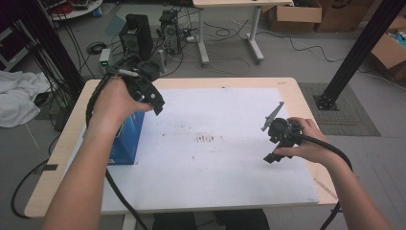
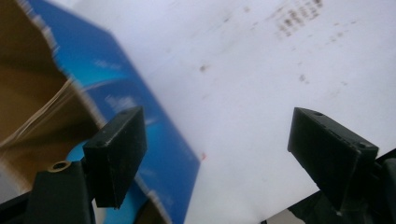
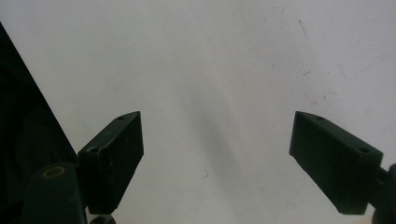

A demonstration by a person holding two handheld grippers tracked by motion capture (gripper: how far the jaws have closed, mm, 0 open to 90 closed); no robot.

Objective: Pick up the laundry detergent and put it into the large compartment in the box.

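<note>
Here, blue box [image 2: 140, 107] lies beside open left hand-held gripper [image 2: 215, 158].

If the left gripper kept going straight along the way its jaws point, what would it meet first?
Probably the white paper sheet covering the table; the open blue cardboard box lies just beside that line, though depth is unclear.

- White sheet [image 1: 230, 158] covers the wooden tabletop [image 1: 292, 86], brown smudges at centre.
- Cardboard boxes [image 1: 294, 14], computer towers [image 1: 136, 33], cables on floor beyond.
- White cloth [image 1: 16, 96] at left.
</note>
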